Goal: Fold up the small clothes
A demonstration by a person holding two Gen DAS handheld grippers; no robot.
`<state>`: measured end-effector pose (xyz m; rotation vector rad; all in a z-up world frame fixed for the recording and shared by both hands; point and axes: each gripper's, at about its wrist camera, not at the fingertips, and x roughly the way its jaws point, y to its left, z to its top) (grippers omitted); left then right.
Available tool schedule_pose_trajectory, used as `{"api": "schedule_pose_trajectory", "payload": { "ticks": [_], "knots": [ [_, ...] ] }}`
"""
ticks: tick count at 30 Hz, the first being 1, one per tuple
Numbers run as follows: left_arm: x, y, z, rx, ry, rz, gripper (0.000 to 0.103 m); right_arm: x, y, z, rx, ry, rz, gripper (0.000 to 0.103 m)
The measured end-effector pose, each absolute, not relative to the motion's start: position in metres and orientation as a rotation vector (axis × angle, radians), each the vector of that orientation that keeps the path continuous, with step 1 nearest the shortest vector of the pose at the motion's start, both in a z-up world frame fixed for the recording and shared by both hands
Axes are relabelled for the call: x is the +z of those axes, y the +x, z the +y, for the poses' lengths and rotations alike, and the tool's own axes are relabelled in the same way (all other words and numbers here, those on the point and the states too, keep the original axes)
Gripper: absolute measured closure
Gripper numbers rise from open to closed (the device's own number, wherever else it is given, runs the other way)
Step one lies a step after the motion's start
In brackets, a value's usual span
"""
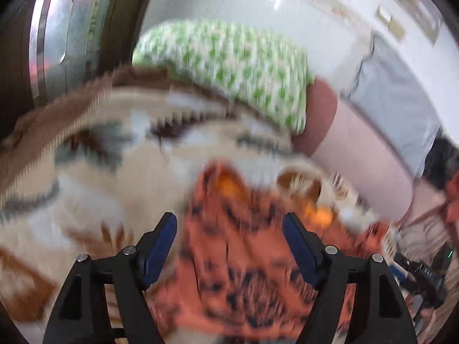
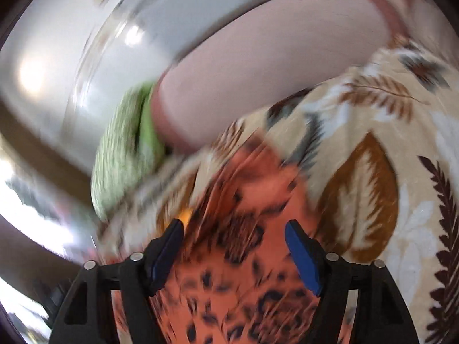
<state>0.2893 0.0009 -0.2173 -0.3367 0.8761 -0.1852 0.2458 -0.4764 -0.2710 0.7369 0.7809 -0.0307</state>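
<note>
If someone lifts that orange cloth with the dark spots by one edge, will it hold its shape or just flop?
Probably flop: the orange cloth garment with dark spots shows soft folds and creases. It looks thin, so likely light. Pushed, it would likely bunch up instead of sliding, since it lies on the soft leaf-patterned beige blanket.

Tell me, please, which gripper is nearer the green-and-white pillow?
Left, probably. The left gripper faces the green-and-white pillow across the blanket; from the right gripper, it lies far left.

Orange patterned garment (image 1: pixel 243 258): motion-blurred, print unreadable, lower part cut off by frame edge. Green-white cloth (image 1: pixel 229 68): blurred, kind undeterminable.
</note>
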Motion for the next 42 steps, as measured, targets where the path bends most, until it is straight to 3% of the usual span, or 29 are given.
{"api": "schedule_pose_trajectory", "payload": {
  "ticks": [1, 2, 3, 9, 16, 20, 24, 31, 35, 38, 42],
  "knots": [
    [-0.233, 0.289, -0.008, -0.184, -0.301, 0.943, 0.026, -0.273, 0.249, -0.453, 0.009, 0.687, 0.830, 0.050],
    [-0.242, 0.290, -0.014, -0.181, -0.267, 0.978, 0.026, -0.277, 0.258, -0.422, 0.053, 0.627, 0.894, 0.063],
    [-0.252, 0.290, -0.019, -0.161, -0.213, 1.002, 0.026, -0.283, 0.265, -0.394, 0.087, 0.575, 0.948, 0.067],
    [-0.260, 0.301, -0.020, -0.147, -0.073, 1.022, 0.026, -0.317, 0.336, -0.290, 0.121, 0.381, 1.100, 0.067],
    [-0.259, 0.323, -0.010, -0.103, -0.087, 1.004, 0.026, -0.311, 0.445, -0.312, -0.036, 0.454, 0.982, 0.067],
    [-0.244, 0.324, -0.005, -0.091, -0.098, 0.941, 0.026, -0.279, 0.445, -0.299, 0.078, 0.460, 0.892, 0.067],
    [-0.232, 0.317, -0.004, -0.087, -0.095, 0.888, 0.026, -0.266, 0.429, -0.242, 0.297, 0.352, 0.919, 0.067],
    [-0.224, 0.311, 0.003, -0.053, -0.086, 0.848, 0.026, -0.316, 0.449, -0.176, 0.341, 0.316, 1.067, 0.066],
    [-0.227, 0.315, 0.002, -0.046, -0.083, 0.853, 0.026, -0.312, 0.447, -0.198, 0.315, 0.468, 1.016, 0.066],
    [-0.233, 0.318, -0.006, -0.082, -0.080, 0.893, 0.026, -0.289, 0.420, -0.234, 0.247, 0.430, 0.926, 0.066],
    [-0.246, 0.316, -0.031, -0.130, 0.018, 0.955, 0.026, -0.276, 0.361, -0.331, 0.076, 0.511, 0.862, 0.066]
  ]
}}
